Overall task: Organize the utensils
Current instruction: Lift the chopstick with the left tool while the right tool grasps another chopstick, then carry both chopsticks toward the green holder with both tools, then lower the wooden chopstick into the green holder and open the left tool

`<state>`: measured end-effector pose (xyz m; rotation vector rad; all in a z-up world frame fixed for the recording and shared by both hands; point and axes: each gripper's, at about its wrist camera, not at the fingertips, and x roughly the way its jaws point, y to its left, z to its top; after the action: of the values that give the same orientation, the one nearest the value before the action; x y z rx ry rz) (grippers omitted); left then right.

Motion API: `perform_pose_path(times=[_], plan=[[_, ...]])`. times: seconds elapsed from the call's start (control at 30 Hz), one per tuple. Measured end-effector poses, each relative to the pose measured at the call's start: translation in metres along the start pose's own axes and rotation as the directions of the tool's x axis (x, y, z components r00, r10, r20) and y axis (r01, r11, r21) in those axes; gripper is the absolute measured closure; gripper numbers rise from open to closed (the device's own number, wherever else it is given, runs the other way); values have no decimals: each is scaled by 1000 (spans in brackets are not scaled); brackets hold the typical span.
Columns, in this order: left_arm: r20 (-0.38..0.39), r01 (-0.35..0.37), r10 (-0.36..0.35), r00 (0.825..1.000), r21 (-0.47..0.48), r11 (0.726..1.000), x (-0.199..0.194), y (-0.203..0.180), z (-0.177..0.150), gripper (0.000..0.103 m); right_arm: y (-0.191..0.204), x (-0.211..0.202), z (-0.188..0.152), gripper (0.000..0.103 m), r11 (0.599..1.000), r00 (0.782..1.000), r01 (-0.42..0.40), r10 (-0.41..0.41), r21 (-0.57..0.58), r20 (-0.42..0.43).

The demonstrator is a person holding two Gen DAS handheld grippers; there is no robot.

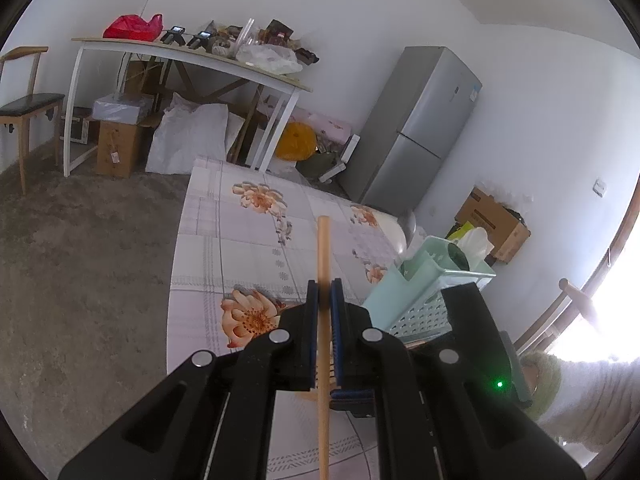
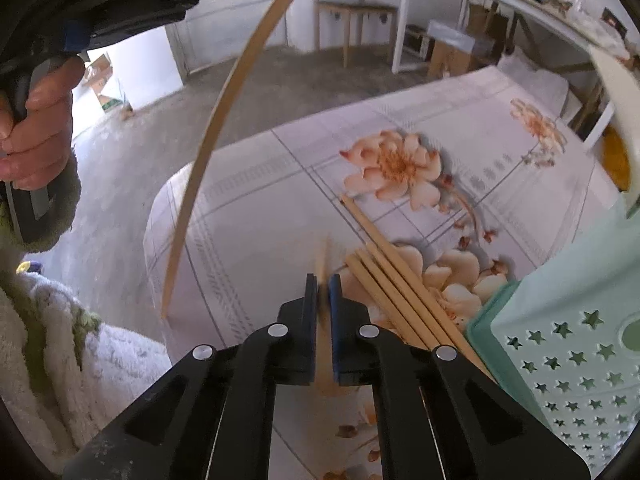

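My left gripper (image 1: 324, 286) is shut on a wooden chopstick (image 1: 322, 248) held above the floral tablecloth (image 1: 240, 248); the same stick shows curved by the lens in the right wrist view (image 2: 212, 136). My right gripper (image 2: 323, 280) is shut on another chopstick (image 2: 325, 256), blurred, low over the table. Several chopsticks (image 2: 396, 280) lie on the cloth just right of it. The mint-green utensil basket (image 1: 420, 300) stands at the right, seen also in the right wrist view (image 2: 568, 352).
The table edge (image 2: 160, 216) drops to the concrete floor on the left. A grey fridge (image 1: 416, 128), a cluttered white desk (image 1: 192, 56), boxes and a chair (image 1: 28, 104) stand beyond. The other gripper's body (image 1: 480, 340) is close to the basket.
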<state>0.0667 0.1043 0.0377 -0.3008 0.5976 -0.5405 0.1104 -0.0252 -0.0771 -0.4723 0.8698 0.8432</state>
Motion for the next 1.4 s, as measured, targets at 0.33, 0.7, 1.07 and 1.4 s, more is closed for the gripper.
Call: perform_pose_path(times=[0.33,0.7,1.07,1.4], plan=[[57,20,-21,998,9,1000,-15,-19,10,98,-19,-87,-24,99,966,955,35,-108,256,276],[210,171,-185,960,86,982,-27,-88,70,98,-38,-171,-89,100,829,815,-47,-291,557,501],[298,190,-230,927,159,969,6,-155,125,98,-50,-194,-119,100,772,745,-99,-361,628,561],[294,88,-132,947,161,983,62,-167,118,103,-57,-200,-145,100,736,725,-146,-375,661,577]])
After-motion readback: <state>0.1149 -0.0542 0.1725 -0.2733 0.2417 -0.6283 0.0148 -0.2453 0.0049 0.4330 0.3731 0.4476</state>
